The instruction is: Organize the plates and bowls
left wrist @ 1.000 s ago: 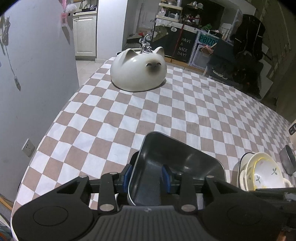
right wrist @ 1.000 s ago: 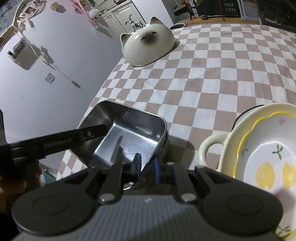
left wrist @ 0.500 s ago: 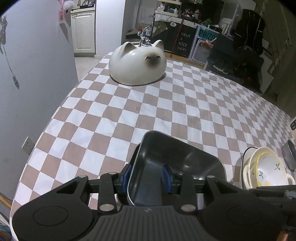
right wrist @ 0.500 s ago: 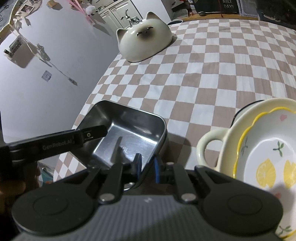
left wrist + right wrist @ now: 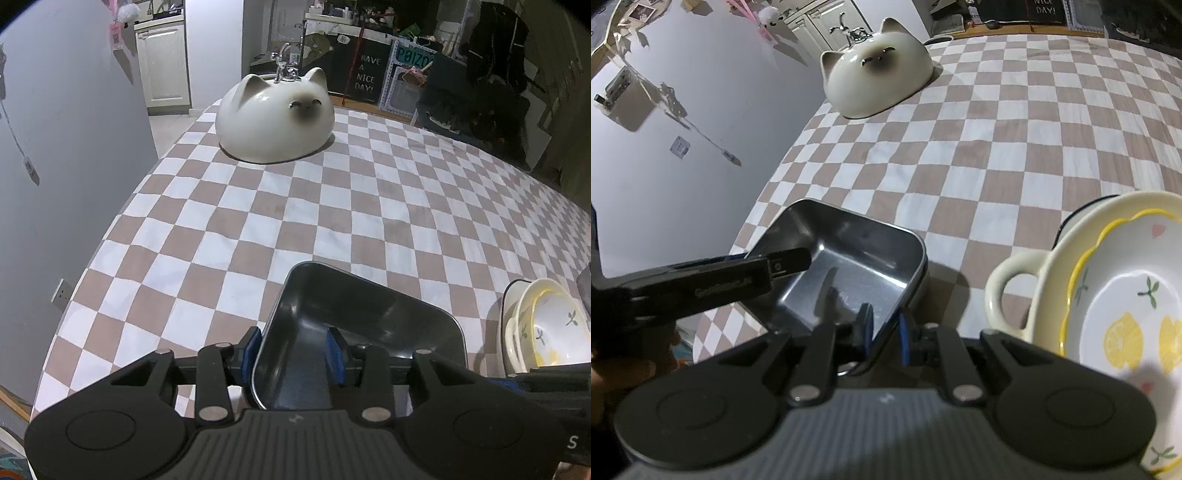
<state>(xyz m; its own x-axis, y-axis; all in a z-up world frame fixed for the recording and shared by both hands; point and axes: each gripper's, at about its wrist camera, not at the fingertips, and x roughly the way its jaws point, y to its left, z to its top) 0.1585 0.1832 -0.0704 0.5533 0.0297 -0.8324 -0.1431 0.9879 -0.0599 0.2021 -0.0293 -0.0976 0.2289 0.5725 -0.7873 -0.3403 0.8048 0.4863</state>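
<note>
A rectangular steel tray [image 5: 365, 325] [image 5: 849, 266] is held just above the checked tablecloth [image 5: 332, 206]. My left gripper [image 5: 293, 354] straddles its near-left corner wall with a wide gap between the pads. My right gripper [image 5: 884, 328] is shut on the tray's near-right rim. A stack of cream bowls with a lemon-pattern dish on top [image 5: 1126, 310] [image 5: 543, 328] sits to the right of the tray. An upside-down cat-face bowl [image 5: 275, 118] [image 5: 877, 77] lies at the far end of the table.
A grey wall [image 5: 55, 166] runs close along the table's left edge. Cabinets and cluttered shelves [image 5: 369, 55] stand beyond the far edge. The left gripper's arm [image 5: 701, 284] crosses over the tray's left side in the right wrist view.
Both grippers and the tray have risen a little and drawn back; the cat bowl and bowl stack look farther away. The grip on the tray is unchanged.
</note>
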